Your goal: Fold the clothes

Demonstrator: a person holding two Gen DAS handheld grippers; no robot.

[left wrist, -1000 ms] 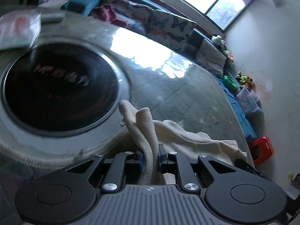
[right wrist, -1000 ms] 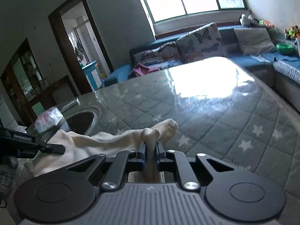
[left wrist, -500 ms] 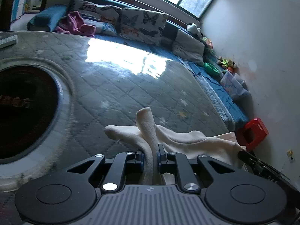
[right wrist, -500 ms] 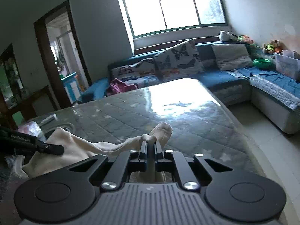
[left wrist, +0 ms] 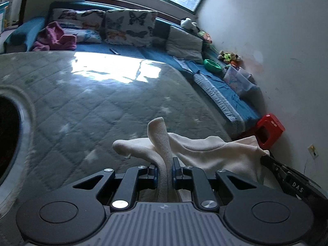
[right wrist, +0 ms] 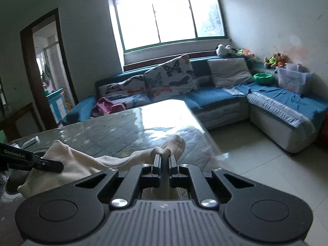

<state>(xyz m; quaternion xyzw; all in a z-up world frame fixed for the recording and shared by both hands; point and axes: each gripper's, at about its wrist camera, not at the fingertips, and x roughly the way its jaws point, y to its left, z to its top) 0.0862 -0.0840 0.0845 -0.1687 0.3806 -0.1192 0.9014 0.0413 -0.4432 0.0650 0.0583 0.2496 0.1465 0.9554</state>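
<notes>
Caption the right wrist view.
Right gripper pinches cream garment above the quilted table; left gripper holds its other end.

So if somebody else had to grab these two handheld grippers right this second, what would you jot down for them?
Left gripper: shut on a bunched edge of the cream garment.
Right gripper: shut on another edge of the same garment.
Where things are: the garment hangs stretched between the two grippers, above the near end of the grey quilted table. Each gripper shows in the other's view, at the far end of the cloth.
Done: both edges are gripped and the cloth is raised.
Left: no finished fold shows yet. Probably lay it flat on the table and fold it.
</notes>
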